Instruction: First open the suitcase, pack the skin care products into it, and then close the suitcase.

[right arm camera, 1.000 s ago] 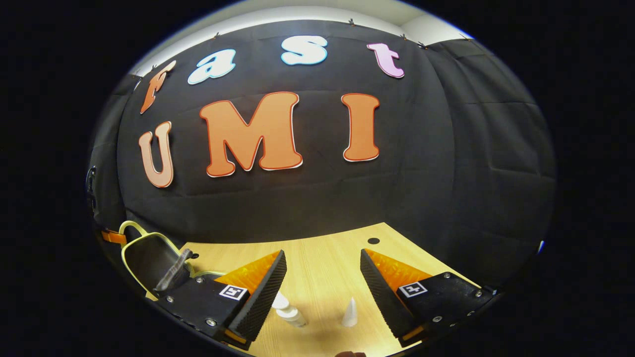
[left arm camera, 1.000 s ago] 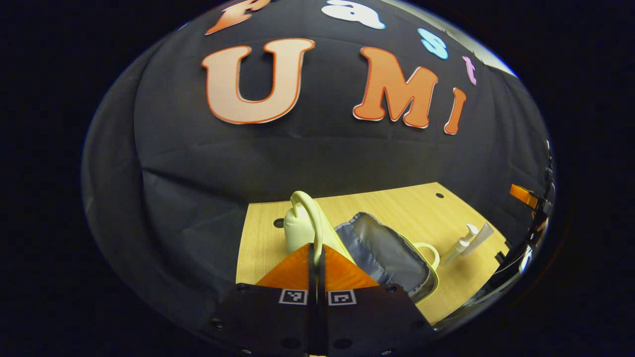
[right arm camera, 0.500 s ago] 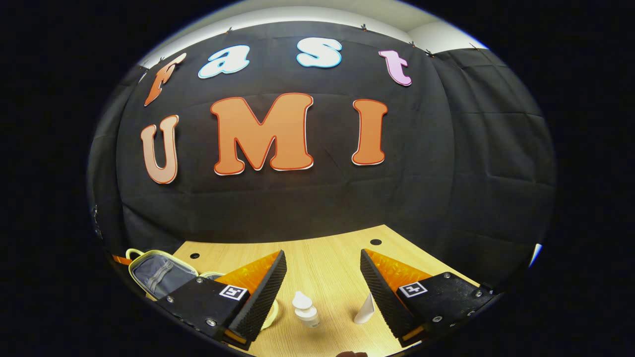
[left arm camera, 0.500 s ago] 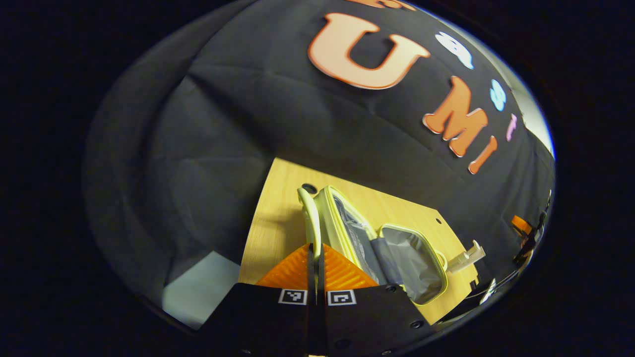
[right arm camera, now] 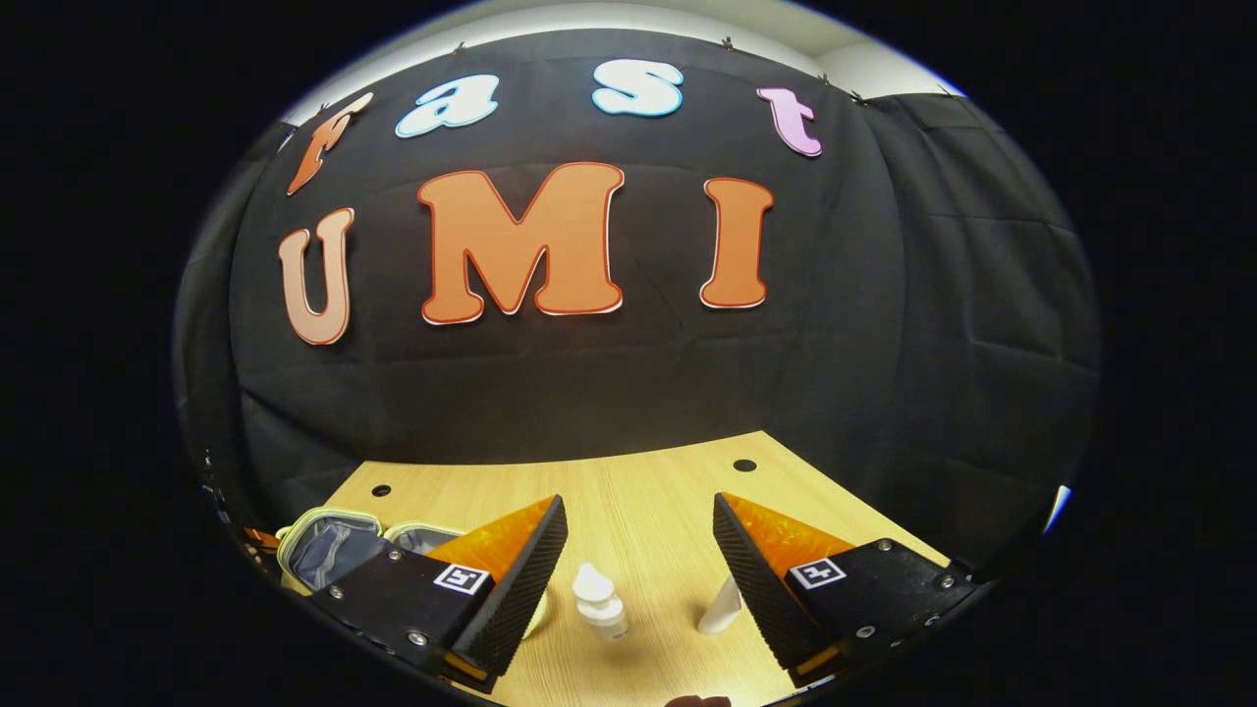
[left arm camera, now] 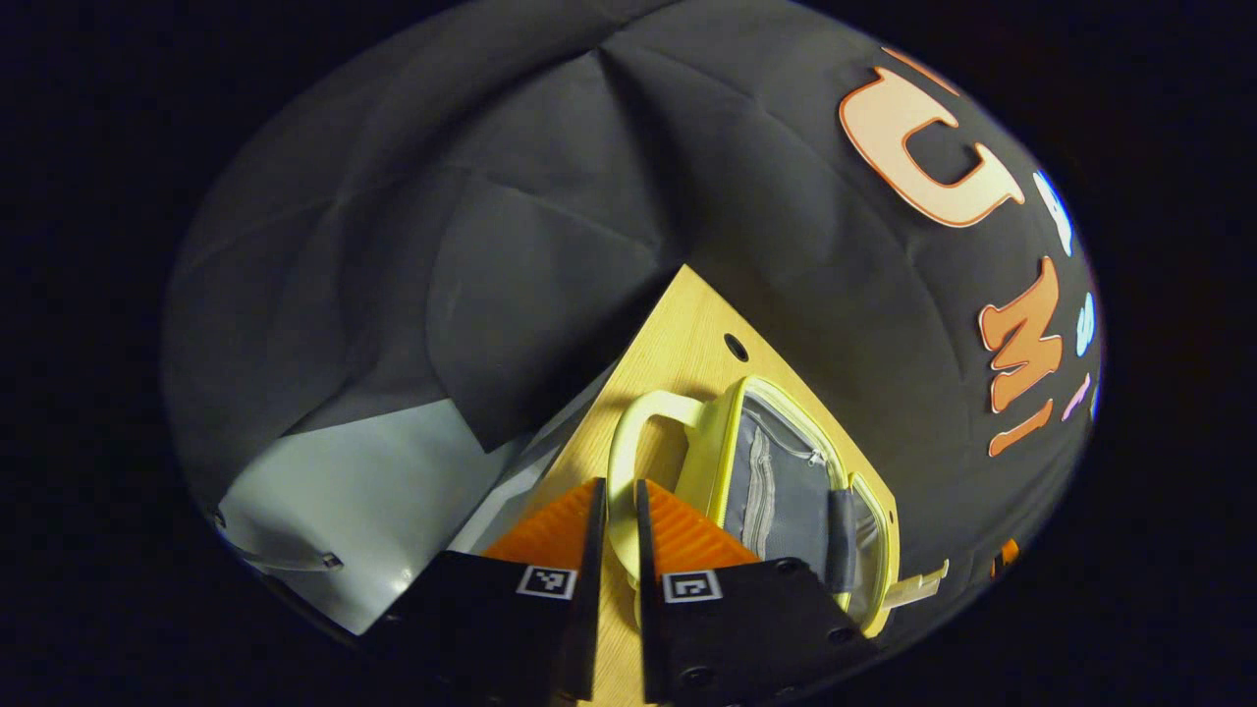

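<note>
The right hand-held gripper (right arm camera: pixel 638 550), fingers wide apart, hovers just above the upright pump bottle (right arm camera: pixel 600 602) on the table (right arm camera: pixel 638 481). The left hand-held gripper (left arm camera: pixel 616 520), fingers slightly parted around the handle (left arm camera: pixel 628 462), is beside the open suitcase (left arm camera: pixel 786 471).

I am working in a staged recording booth rather than a lived-in home: black cloth (right arm camera: pixel 884 324) hangs in creased folds as the wall behind and beside the bench (right arm camera: pixel 648 491), pinned along its top edge below a strip of pale room wall (right arm camera: pixel 628 20). The bench is a light wood-grain top with small round holes (right arm camera: pixel 744 464) near its far edge, and in the left gripper view I see grey floor (left arm camera: pixel 354 501) below its corner. A small yellow suitcase (left arm camera: pixel 776 471) and white skin care products (right arm camera: pixel 599 601) stand on it like laid-out props.
</note>
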### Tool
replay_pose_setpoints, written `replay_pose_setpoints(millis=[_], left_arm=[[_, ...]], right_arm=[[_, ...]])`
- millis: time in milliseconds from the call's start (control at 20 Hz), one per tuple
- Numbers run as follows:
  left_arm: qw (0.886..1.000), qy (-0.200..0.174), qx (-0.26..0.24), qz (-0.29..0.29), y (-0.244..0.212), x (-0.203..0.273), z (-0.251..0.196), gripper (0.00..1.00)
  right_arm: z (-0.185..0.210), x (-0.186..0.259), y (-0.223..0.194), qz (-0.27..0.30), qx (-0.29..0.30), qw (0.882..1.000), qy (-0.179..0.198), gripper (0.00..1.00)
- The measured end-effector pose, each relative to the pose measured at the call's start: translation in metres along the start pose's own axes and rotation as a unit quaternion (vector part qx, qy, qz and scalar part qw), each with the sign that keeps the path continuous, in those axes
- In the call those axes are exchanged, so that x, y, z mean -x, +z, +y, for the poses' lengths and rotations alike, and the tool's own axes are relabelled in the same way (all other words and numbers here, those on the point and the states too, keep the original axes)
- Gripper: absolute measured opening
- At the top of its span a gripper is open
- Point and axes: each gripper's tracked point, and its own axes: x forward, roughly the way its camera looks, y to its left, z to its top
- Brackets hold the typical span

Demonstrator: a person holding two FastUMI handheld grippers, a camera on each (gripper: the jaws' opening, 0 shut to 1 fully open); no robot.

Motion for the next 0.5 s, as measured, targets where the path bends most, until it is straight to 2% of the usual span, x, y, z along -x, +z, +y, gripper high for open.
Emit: replay_pose_setpoints(millis=[100,150,200,350,400,500], left_arm=[[0.997,0.036,-0.037,-0.049,0.025,0.017,-0.009,0.46],[0.993,0.057,-0.069,-0.078,0.039,0.031,-0.019,0.46],[0.986,0.072,-0.100,-0.114,0.054,0.048,-0.035,0.47],[0.947,0.109,-0.211,-0.216,0.078,0.109,-0.112,0.98],[0.935,0.111,-0.242,-0.235,0.073,0.123,-0.146,0.98],[0.921,0.105,-0.276,-0.255,0.050,0.143,-0.208,0.98]], right_arm=[[-0.012,-0.003,-0.004,0.004,-0.005,1.000,-0.002,0.95],[-0.017,-0.006,-0.006,0.007,-0.006,1.000,-0.001,1.00],[-0.024,-0.008,-0.008,0.010,-0.006,1.000,-0.001,0.95],[-0.045,-0.017,-0.009,0.011,0.003,1.000,0.006,0.95],[-0.051,-0.020,-0.009,0.011,0.008,1.000,0.010,0.95],[-0.064,-0.027,-0.012,0.015,0.013,1.000,0.023,0.95]])
